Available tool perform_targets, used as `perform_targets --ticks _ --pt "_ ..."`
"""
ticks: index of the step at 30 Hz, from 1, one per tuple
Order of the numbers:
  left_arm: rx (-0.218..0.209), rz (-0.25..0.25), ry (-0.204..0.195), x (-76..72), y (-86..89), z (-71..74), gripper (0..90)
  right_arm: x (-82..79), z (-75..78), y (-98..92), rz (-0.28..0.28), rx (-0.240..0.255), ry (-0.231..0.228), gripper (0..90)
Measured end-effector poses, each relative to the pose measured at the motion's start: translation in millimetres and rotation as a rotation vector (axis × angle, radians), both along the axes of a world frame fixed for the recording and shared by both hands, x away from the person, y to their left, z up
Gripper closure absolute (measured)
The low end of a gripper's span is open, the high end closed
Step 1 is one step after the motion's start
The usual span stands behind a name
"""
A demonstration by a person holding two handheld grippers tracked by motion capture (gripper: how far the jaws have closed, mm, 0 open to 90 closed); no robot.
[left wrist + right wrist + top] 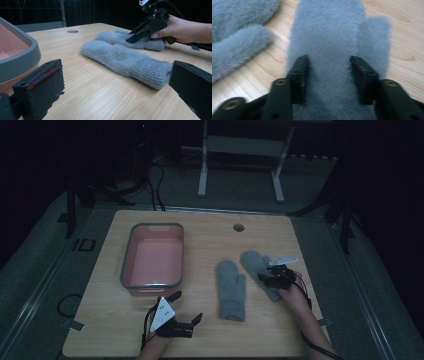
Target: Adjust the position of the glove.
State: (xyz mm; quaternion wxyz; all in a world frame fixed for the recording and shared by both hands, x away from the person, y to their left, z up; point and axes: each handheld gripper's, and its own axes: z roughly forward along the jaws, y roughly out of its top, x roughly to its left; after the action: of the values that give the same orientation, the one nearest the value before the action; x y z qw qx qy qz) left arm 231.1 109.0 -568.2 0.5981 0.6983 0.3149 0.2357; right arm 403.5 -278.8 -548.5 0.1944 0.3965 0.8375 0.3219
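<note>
The right gripper point(329, 75) presses into the far grey mitten point(257, 266) at the table's point(210, 340) right, jaws straddling the fleece but not yet clenched, seemingly bunching it for a pinch, while the left gripper point(186, 309) waits released beside the pink tub point(129, 262).

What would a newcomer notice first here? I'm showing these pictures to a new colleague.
Two fluffy grey mittens lie side by side right of centre on the wooden table: the left mitten lies free, and the right gripper presses its jaws into the right mitten. A pink tub with a grey rim sits at the table's left.
</note>
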Motion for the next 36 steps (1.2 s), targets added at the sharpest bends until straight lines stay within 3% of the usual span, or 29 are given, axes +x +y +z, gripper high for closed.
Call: perform_targets --ticks 2,3,6,13,15,19,20,22,26,27,29,33,36 --pt "0.000 0.000 0.000 0.0 0.0 0.0 0.1 -0.7 -0.1 0.3 0.003 -0.001 -0.003 58.9" --pt "0.000 0.001 0.000 0.0 0.0 0.0 0.1 -2.6 1.1 2.6 -0.017 -0.009 -0.002 68.7" --pt "0.001 0.001 0.001 0.1 -0.1 0.1 0.1 -6.3 2.4 8.9 -0.060 -0.028 -0.012 76.7" --pt "0.002 0.002 0.001 0.1 -0.2 0.1 0.1 -13.4 8.1 11.6 -0.221 -0.002 -0.051 80.0" --pt "0.003 0.001 0.001 0.0 -0.2 0.1 0.1 -14.8 10.5 11.6 -0.240 0.004 -0.056 80.0" --pt "0.006 0.003 0.002 -0.1 -0.4 0.2 0.1 -24.8 26.9 14.4 -0.338 0.034 -0.069 80.1" --pt "0.006 0.003 0.002 -0.1 -0.4 0.2 0.1 -24.8 26.9 14.4 -0.338 0.034 -0.069 80.1" --pt "0.005 0.004 0.001 -0.2 -0.4 0.2 0.1 -33.4 36.8 17.1 -0.391 0.095 -0.060 80.3" --pt "0.011 0.002 -0.002 -0.4 -0.7 0.2 0.1 -49.4 46.9 25.7 -0.431 0.173 -0.049 80.3" --pt "0.011 0.002 -0.002 -0.4 -0.7 0.2 0.1 -49.4 46.9 25.7 -0.431 0.173 -0.049 80.3" --pt "0.011 0.001 -0.001 -0.5 -0.8 0.2 0.1 -63.8 52.4 39.1 -0.435 0.221 -0.039 80.3" --pt "0.012 0.001 -0.003 -0.6 -1.2 0.2 0.1 -75.0 59.0 53.5 -0.434 0.294 -0.025 80.3" --pt "0.010 0.000 -0.002 -0.5 -1.0 0.2 0.1 -78.7 62.9 67.2 -0.421 0.291 -0.029 80.4"
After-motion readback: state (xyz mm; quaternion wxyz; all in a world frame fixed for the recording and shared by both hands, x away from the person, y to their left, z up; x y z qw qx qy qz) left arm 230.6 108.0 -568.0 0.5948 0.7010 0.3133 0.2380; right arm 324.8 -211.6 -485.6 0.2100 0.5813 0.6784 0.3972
